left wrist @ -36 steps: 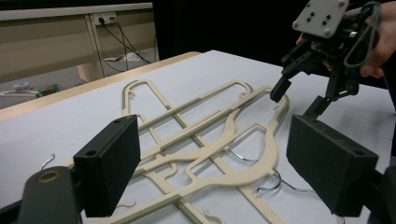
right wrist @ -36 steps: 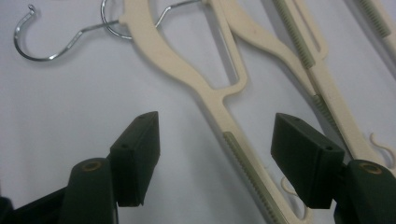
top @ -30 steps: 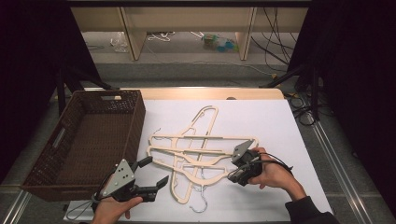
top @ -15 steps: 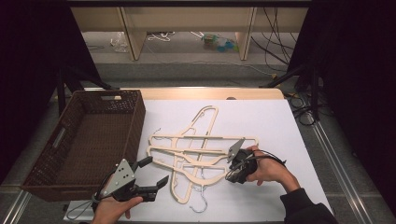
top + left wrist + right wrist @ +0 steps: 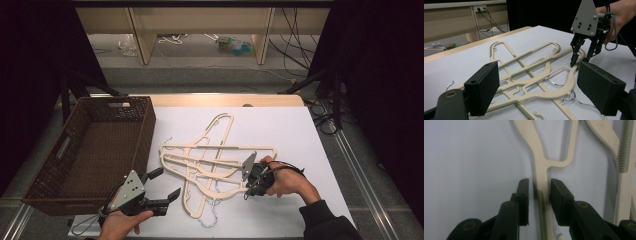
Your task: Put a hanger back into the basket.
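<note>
Several cream plastic hangers (image 5: 215, 165) lie crossed in a pile on the white table top (image 5: 280, 130). My right gripper (image 5: 251, 192) points down at the pile's right end. One cream hanger arm (image 5: 540, 170) runs between its jaws. The jaws have just been closing and stand narrowly either side of it, with a thin dark gap still on the left pad's side. From the left gripper view the right gripper (image 5: 579, 61) stands tips-down on the hangers (image 5: 531, 75). My left gripper (image 5: 169, 182) is open near the table's front left and holds nothing; its jaws frame the pile (image 5: 539, 82).
A dark brown wicker basket (image 5: 145, 130) stands at the left, its right wall close to the hangers. Wire hooks (image 5: 212, 220) stick out at the pile's near end. The wooden table edge (image 5: 225, 100) runs along the back.
The right gripper's jaws have narrowed around the hanger arm, and the hand has shifted slightly left and nearer. The left gripper has stayed put.
</note>
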A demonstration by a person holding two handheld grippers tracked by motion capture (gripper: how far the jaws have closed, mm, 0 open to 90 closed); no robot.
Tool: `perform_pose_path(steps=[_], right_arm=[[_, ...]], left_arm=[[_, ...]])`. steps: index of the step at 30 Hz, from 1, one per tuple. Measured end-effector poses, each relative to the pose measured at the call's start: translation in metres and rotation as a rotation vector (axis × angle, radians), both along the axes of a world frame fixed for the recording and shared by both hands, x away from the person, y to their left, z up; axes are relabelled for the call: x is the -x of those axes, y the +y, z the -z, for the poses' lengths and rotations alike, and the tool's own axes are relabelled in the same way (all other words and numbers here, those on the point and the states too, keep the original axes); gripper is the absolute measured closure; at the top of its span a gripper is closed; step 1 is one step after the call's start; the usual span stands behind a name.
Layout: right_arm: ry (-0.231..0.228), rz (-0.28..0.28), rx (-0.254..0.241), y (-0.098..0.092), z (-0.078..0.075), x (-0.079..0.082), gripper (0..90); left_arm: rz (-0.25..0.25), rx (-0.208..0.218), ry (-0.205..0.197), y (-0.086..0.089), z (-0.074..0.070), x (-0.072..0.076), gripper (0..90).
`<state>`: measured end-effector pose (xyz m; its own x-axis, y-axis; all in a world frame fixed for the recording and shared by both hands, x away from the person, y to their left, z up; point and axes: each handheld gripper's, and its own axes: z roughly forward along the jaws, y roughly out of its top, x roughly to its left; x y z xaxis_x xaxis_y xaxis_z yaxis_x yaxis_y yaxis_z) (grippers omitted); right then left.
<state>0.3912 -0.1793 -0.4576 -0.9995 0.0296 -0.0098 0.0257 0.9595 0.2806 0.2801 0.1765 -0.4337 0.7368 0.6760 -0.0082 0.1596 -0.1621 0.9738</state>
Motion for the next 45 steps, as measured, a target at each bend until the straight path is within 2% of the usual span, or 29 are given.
perform_pose_path(steps=[2,3,7,9,10,13,15,16,17,18,19,20,22,23,24,25,26,28,29,30,31,35,36,38,41,45], right_arm=[[0.002,-0.013,0.004,0.001,0.000,0.000,74.9],[0.000,-0.043,0.008,0.001,-0.001,-0.001,79.0],[-0.013,-0.072,0.018,0.002,-0.001,0.001,79.2],[-0.015,-0.074,0.022,0.002,-0.002,0.001,79.4],[-0.013,-0.057,0.023,0.001,-0.002,0.001,79.5],[-0.005,-0.068,-0.002,-0.002,-0.006,0.001,79.8],[-0.008,-0.065,0.001,-0.003,-0.009,0.001,79.8],[-0.012,-0.066,0.000,-0.003,-0.010,0.001,79.8],[-0.016,-0.067,0.003,-0.003,-0.011,0.001,79.8],[-0.016,-0.064,0.003,-0.003,-0.012,0.001,79.9],[-0.016,-0.067,0.000,-0.003,-0.014,0.002,79.9],[-0.016,-0.067,0.000,-0.003,-0.014,0.002,79.9],[-0.014,-0.067,-0.008,-0.003,-0.019,0.002,79.9],[-0.018,-0.066,-0.005,-0.003,-0.021,0.002,79.9],[-0.018,-0.066,-0.005,-0.003,-0.021,0.002,79.9],[-0.018,-0.064,-0.006,-0.004,-0.023,0.003,79.9],[-0.017,-0.062,-0.010,-0.006,-0.028,0.002,79.9],[-0.015,-0.059,-0.011,-0.006,-0.030,0.002,79.9],[-0.020,-0.057,-0.018,-0.008,-0.034,0.002,79.9],[-0.021,-0.059,-0.019,-0.008,-0.036,0.002,79.9],[-0.021,-0.060,-0.026,-0.008,-0.039,0.001,79.9],[-0.018,-0.062,-0.032,-0.009,-0.046,0.002,79.9],[-0.020,-0.063,-0.029,-0.009,-0.048,0.002,79.9],[-0.020,-0.062,-0.028,-0.009,-0.050,0.003,79.9],[-0.020,-0.063,-0.033,-0.009,-0.051,0.003,79.9],[-0.023,-0.064,-0.039,-0.010,-0.052,0.003,79.9]], left_arm=[[0.000,0.005,0.000,0.000,0.000,0.000,17.9],[-0.003,0.000,0.002,0.000,0.000,0.000,17.9],[0.000,-0.007,0.002,0.000,0.000,-0.001,17.9],[0.002,-0.011,0.004,0.000,0.001,-0.001,18.0],[0.005,-0.010,0.001,0.000,0.001,-0.002,18.0],[0.004,-0.020,0.019,-0.003,0.002,-0.003,18.3],[0.013,-0.035,0.028,-0.007,0.005,-0.007,18.5],[0.031,-0.073,0.046,-0.012,0.010,-0.010,18.7],[0.035,-0.093,0.054,-0.014,0.011,-0.011,19.5],[0.035,-0.093,0.054,-0.014,0.011,-0.011,19.9],[0.064,-0.131,0.076,-0.021,0.018,-0.016,20.0],[0.064,-0.131,0.076,-0.021,0.018,-0.016,20.3],[0.105,-0.191,0.101,-0.031,0.027,-0.024,21.7],[0.114,-0.210,0.113,-0.034,0.031,-0.026,22.3],[0.114,-0.210,0.113,-0.034,0.031,-0.026,22.8],[0.131,-0.236,0.115,-0.037,0.034,-0.028,22.8],[0.141,-0.287,0.110,-0.043,0.038,-0.032,23.3],[0.153,-0.292,0.114,-0.046,0.041,-0.034,23.5],[0.161,-0.321,0.109,-0.050,0.044,-0.037,23.5],[0.161,-0.321,0.109,-0.050,0.044,-0.037,23.4],[0.165,-0.348,0.100,-0.053,0.046,-0.039,23.2],[0.168,-0.365,0.096,-0.057,0.050,-0.042,22.9],[0.170,-0.394,0.093,-0.058,0.051,-0.044,22.9],[0.157,-0.395,0.084,-0.060,0.053,-0.046,22.7],[0.160,-0.438,0.069,-0.061,0.054,-0.049,22.8],[0.160,-0.452,0.055,-0.065,0.057,-0.051,23.2]])
